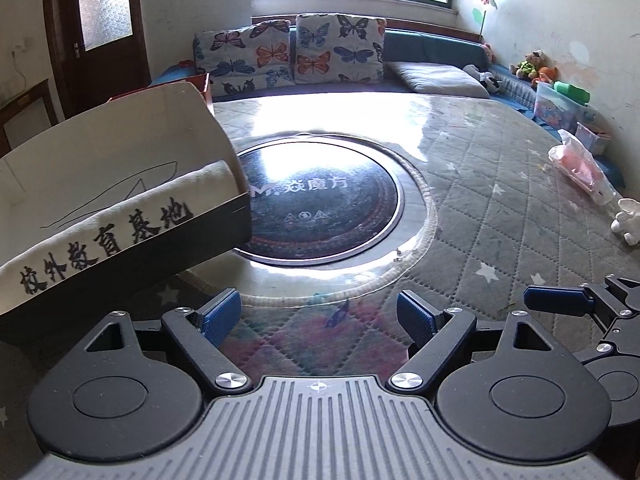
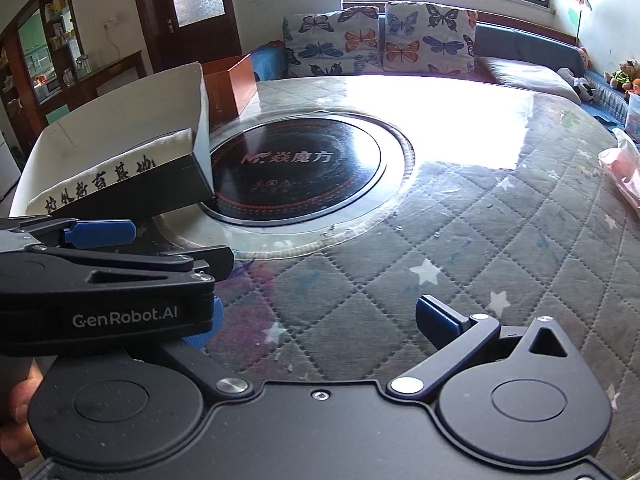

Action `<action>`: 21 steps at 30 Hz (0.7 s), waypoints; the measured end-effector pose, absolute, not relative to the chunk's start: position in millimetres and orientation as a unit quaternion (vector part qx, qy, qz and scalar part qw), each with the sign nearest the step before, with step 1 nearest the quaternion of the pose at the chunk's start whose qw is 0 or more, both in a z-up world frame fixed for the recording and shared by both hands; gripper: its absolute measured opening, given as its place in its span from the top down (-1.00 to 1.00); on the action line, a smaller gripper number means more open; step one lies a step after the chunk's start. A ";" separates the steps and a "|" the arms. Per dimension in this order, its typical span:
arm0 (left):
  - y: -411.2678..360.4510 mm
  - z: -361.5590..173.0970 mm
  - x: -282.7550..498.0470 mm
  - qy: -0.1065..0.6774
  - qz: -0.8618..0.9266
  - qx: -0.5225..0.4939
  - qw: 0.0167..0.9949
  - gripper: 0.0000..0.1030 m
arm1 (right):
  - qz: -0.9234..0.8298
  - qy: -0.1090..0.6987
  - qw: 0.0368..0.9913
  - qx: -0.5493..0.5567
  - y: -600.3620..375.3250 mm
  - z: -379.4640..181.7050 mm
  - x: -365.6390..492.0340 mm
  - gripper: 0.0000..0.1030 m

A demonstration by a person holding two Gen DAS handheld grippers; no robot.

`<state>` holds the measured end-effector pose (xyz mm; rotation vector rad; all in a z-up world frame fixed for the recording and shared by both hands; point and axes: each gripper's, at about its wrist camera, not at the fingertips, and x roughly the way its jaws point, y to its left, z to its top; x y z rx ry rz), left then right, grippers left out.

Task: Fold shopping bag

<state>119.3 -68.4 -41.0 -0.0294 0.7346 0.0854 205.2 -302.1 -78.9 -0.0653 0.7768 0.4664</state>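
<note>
Currently the bag (image 1: pixel 120 216), a cream cloth roll printed with black characters, lies inside an open-topped box (image 1: pixel 132 152) at the left of the bench (image 1: pixel 480 216), beside the round cooktop (image 1: pixel 324 200) set into it. No folding is under way yet; the step in hand is judged to be the reach for the bag.

The left tool (image 1: pixel 318 316) is held wide and empty, just short of the box's dark front wall. The cloth should be taken at its exposed upper edge, lifted clear of the wall, and laid on open quilted cover before any crease is made.

The right tool (image 2: pixel 320 320) appears open with nothing between its fingers; its left finger is largely masked by the left tool's body. How the bag is rolled, its handles and its lower part are hidden by the box.
</note>
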 end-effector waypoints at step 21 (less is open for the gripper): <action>-92.5 -52.0 141.2 0.368 0.020 -0.020 0.929 -0.67 | 0.202 0.382 0.901 -0.024 -329.4 -87.2 221.8 -1.00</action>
